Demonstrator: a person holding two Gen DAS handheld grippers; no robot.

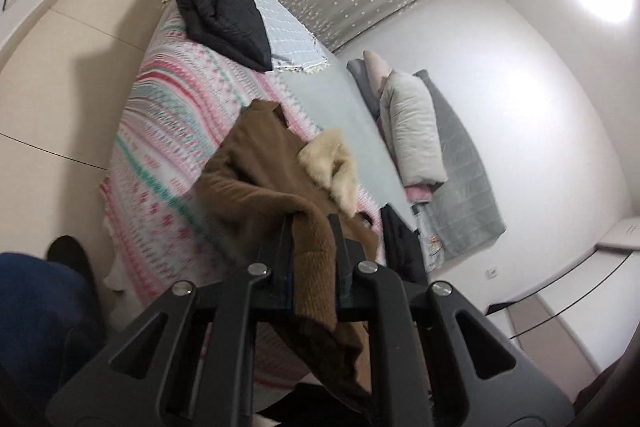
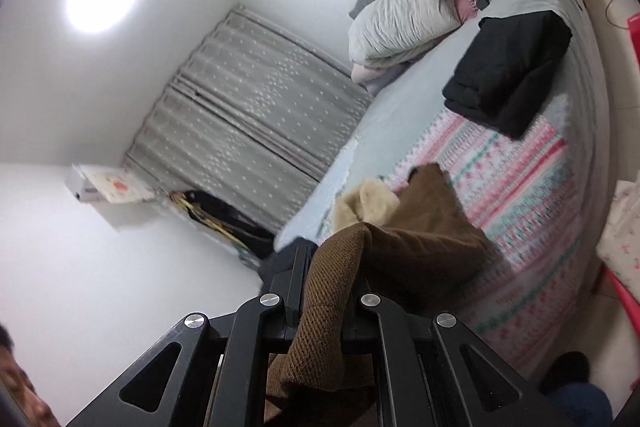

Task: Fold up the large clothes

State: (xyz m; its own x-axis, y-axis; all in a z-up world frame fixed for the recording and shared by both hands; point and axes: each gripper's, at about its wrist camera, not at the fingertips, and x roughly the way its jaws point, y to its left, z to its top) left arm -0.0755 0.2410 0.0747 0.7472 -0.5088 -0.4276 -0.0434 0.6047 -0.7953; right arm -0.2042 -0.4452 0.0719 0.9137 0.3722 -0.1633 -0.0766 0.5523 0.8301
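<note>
A brown knitted coat with a cream fur collar hangs over the pink patterned blanket on the bed. My left gripper is shut on a brown knitted edge of the coat, held above the bed. My right gripper is shut on another knitted edge of the same coat, whose fur collar droops toward the bed. The coat's lower part trails below both grippers, partly hidden.
A black padded jacket lies at the far end of the bed. A folded black garment lies near the pillows. Grey curtains cover the window. A person's leg and shoe stand by the bed.
</note>
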